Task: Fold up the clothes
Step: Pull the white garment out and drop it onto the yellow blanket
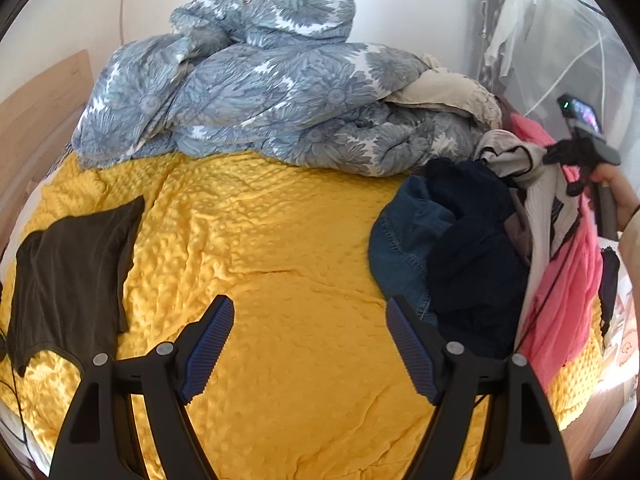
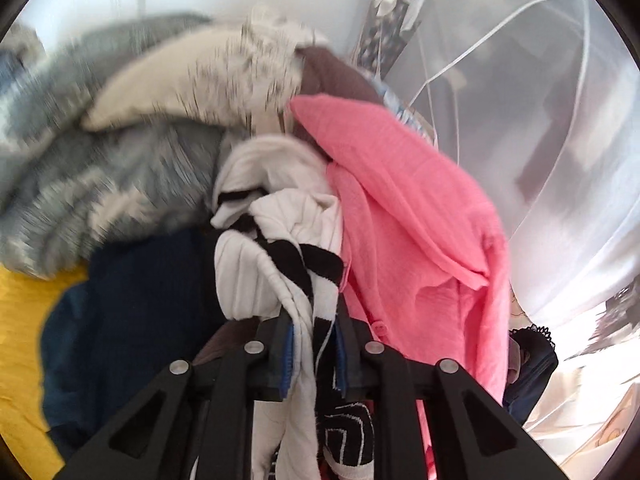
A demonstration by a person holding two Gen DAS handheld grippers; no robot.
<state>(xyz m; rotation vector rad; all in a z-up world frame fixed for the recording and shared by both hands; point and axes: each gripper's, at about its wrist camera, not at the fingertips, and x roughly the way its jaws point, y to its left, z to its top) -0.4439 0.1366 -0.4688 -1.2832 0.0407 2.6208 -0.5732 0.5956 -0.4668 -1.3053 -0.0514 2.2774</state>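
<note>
A pile of clothes lies at the right side of the yellow bedspread (image 1: 280, 220): a white garment with black stripes (image 2: 280, 248), a pink garment (image 2: 400, 200), a dark navy one (image 1: 472, 248) and blue jeans (image 1: 404, 240). My right gripper (image 2: 315, 332) is shut on a bunched fold of the white striped garment, which hangs lifted from the pile (image 1: 540, 208) beside the pink garment (image 1: 568, 280). A dark brown garment (image 1: 68, 276) lies flat at the bed's left. My left gripper (image 1: 309, 308) hovers open over bare bedspread, with nothing between its fingers.
A crumpled grey-blue floral duvet (image 1: 260, 92) and a beige pillow (image 1: 444, 88) fill the far side of the bed. A wooden headboard (image 1: 40, 100) stands at the left. White mesh netting and hanging clothes (image 1: 560, 40) stand at the right, past the bed's edge.
</note>
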